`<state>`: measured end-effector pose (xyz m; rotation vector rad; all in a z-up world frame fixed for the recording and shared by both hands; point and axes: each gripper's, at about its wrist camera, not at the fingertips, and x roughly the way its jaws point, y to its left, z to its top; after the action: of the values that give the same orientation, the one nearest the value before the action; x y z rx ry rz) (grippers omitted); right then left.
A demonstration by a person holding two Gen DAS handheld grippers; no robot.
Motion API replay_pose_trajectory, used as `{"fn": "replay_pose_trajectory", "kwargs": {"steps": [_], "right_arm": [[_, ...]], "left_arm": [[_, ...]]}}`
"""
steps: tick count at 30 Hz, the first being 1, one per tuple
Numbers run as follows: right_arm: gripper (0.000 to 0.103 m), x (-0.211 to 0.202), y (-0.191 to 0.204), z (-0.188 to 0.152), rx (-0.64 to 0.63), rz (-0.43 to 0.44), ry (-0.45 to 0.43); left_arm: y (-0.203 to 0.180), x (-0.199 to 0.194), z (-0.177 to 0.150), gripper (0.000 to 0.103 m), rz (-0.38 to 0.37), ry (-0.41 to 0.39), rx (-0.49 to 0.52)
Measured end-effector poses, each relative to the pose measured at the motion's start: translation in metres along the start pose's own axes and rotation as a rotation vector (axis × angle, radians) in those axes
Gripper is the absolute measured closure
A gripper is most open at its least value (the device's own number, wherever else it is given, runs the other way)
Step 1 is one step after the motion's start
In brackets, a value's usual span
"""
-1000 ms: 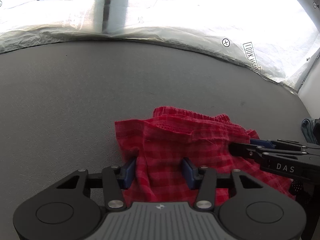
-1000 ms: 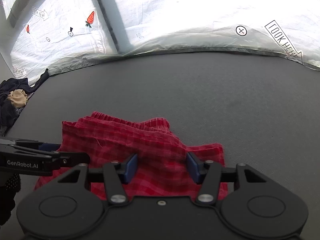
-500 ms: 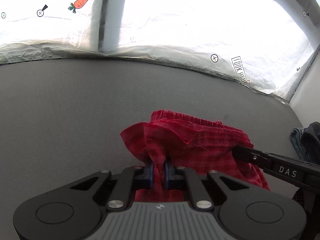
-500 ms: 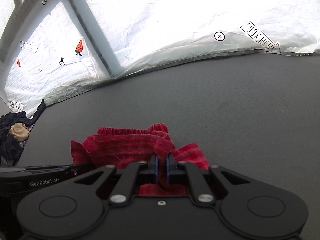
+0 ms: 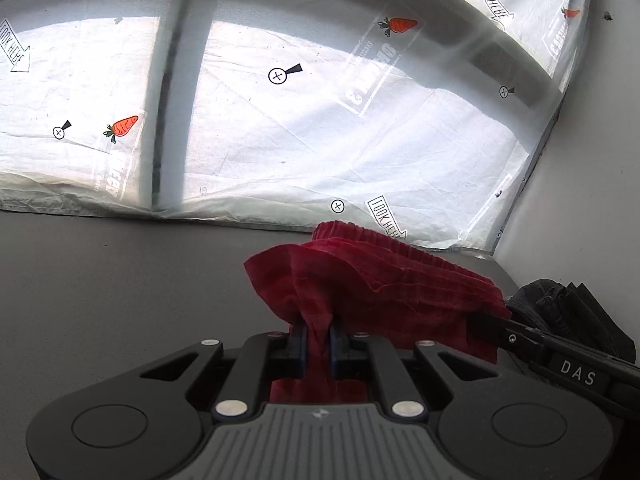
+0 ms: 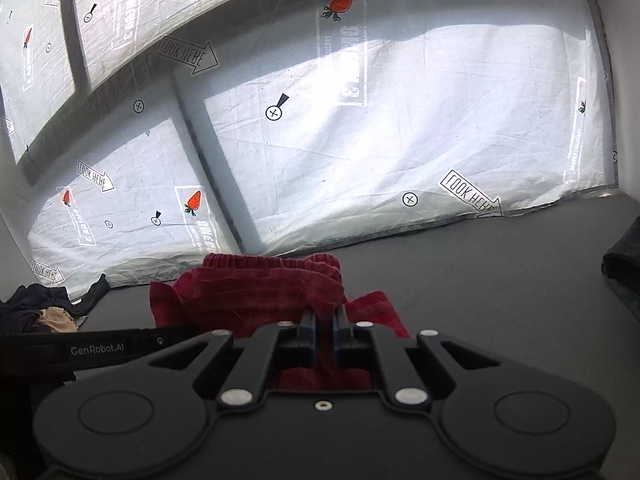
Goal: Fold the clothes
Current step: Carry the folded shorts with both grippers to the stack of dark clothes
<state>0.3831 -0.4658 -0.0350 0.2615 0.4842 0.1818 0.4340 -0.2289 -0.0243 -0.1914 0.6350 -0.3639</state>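
I have the red shorts point(image 5: 372, 280) pinched in both grippers. On the left gripper point(image 5: 318, 340) the two blue pads are drawn nearly together with a bunched fold of red cloth squeezed between them. The right gripper point(image 6: 324, 334) is the same: fingers almost closed, a ridge of the fabric caught in the narrow gap. I hold the two grips apart along one edge of the garment so that the cloth hangs as a sheet between them and does not collapse into a lump.

The shorts are raised off the grey surface point(image 5: 120, 280), and both cameras are tipped up toward the white printed sheet point(image 5: 320, 140) that runs along the far edge. The gathered waistband point(image 6: 272, 262) stands highest and farthest from me, and the looser check cloth sags toward the grippers. In the left view the right gripper's black finger comes in from the right and meets the cloth at its right-hand end.

A dark pile of clothes point(image 5: 568, 308) lies by the right edge of the surface, near the wall, and another heap of dark clothes point(image 6: 36, 312) with something tan in it sits at the far left corner. Both are well clear of where I would lay the shorts down.

I judge this as the lift before a fold, with the middle of the surface the likely landing place.
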Motion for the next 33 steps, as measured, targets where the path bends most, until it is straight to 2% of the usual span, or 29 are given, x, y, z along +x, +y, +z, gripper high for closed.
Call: {"fn": "replay_pose_trajectory", "kwargs": {"steps": [3, 7, 14, 19, 22, 27, 30, 33], "right_arm": [[0.095, -0.031, 0.006, 0.007, -0.001, -0.053, -0.052], [0.095, -0.072, 0.008, 0.014, 0.01, -0.149, -0.106], [0.095, -0.125, -0.01, 0.017, 0.03, -0.332, -0.144], [0.095, -0.159, -0.049, 0.017, 0.081, -0.413, -0.198], [0.095, -0.176, -0.08, 0.019, 0.11, -0.433, -0.231], [0.095, -0.205, -0.119, 0.026, 0.027, -0.487, -0.302], [0.095, -0.22, -0.146, 0.028, 0.032, -0.515, -0.333], [0.095, -0.23, -0.173, 0.032, 0.054, -0.547, -0.346]], "left_arm": [[-0.011, -0.015, 0.008, 0.093, -0.083, -0.018, 0.001], [-0.035, -0.017, 0.013, 0.093, -0.189, -0.014, 0.03], [-0.101, -0.009, 0.021, 0.093, -0.334, 0.009, 0.036], [-0.16, -0.005, 0.017, 0.093, -0.401, 0.005, 0.055], [-0.204, 0.002, 0.01, 0.093, -0.436, -0.015, 0.082], [-0.282, 0.02, 0.006, 0.093, -0.468, -0.053, 0.14], [-0.319, 0.038, 0.005, 0.093, -0.49, -0.033, 0.157], [-0.354, 0.054, 0.007, 0.093, -0.496, -0.038, 0.218]]}}
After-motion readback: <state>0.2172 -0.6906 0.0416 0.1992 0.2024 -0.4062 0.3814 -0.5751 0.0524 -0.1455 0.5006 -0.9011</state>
